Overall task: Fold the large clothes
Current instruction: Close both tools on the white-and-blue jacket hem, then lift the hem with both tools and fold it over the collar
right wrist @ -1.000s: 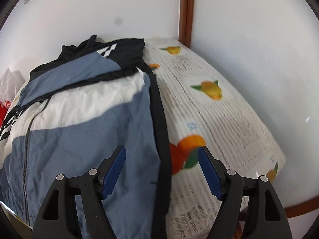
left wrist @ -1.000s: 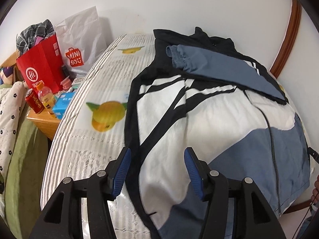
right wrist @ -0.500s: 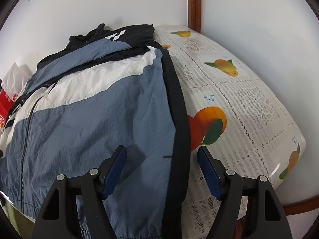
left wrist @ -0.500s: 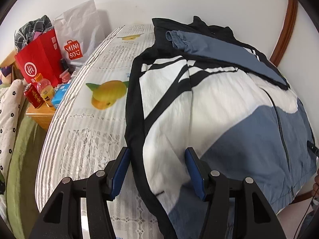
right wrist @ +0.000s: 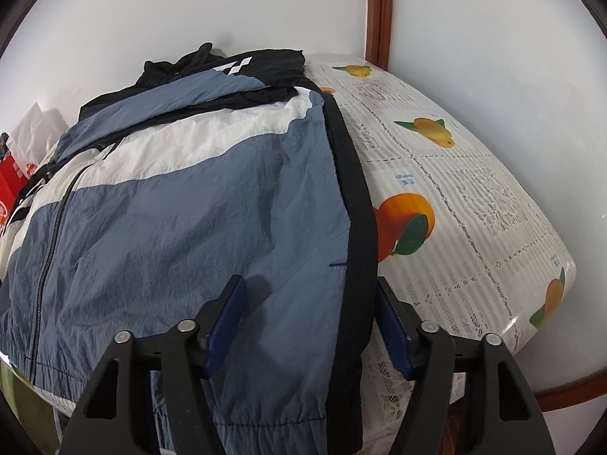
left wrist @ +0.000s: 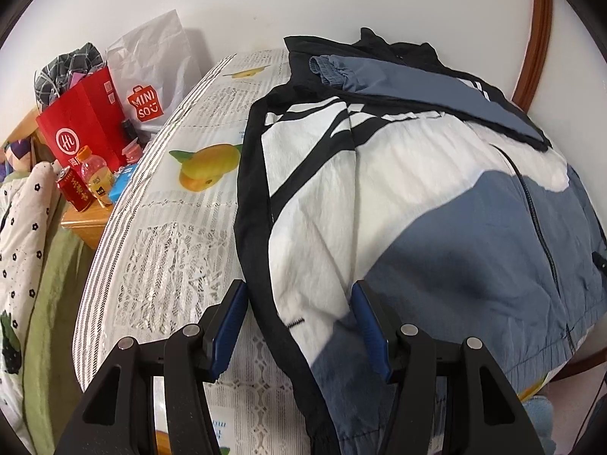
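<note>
A blue, white and black zip jacket [left wrist: 417, 208] lies front-up on a table covered by a fruit-print cloth [left wrist: 178, 235]. One blue sleeve [left wrist: 417, 79] is folded across its chest near the collar. My left gripper [left wrist: 299, 297] hovers low over the jacket's left bottom corner, open, with the black side band [left wrist: 254, 265] and white panel between its fingers. My right gripper [right wrist: 309, 290] straddles the jacket's [right wrist: 189, 208] right bottom corner and black side band [right wrist: 356, 227]. Its jaws are closing, and the pads do not press the fabric.
At the left, a low wooden stand [left wrist: 81, 223] holds a red paper bag [left wrist: 81, 129], a white shopping bag [left wrist: 151, 72], a drink bottle [left wrist: 96, 178] and a red can [left wrist: 74, 189]. Green and dotted bedding [left wrist: 34, 265] lies below it. White walls and brown wooden trim [right wrist: 377, 11] close in behind and to the right of the table.
Both grippers have sunk closer to the jacket's bottom corners, which now fill more of each view. The right gripper's jaws have narrowed; the left jaws are unchanged.
</note>
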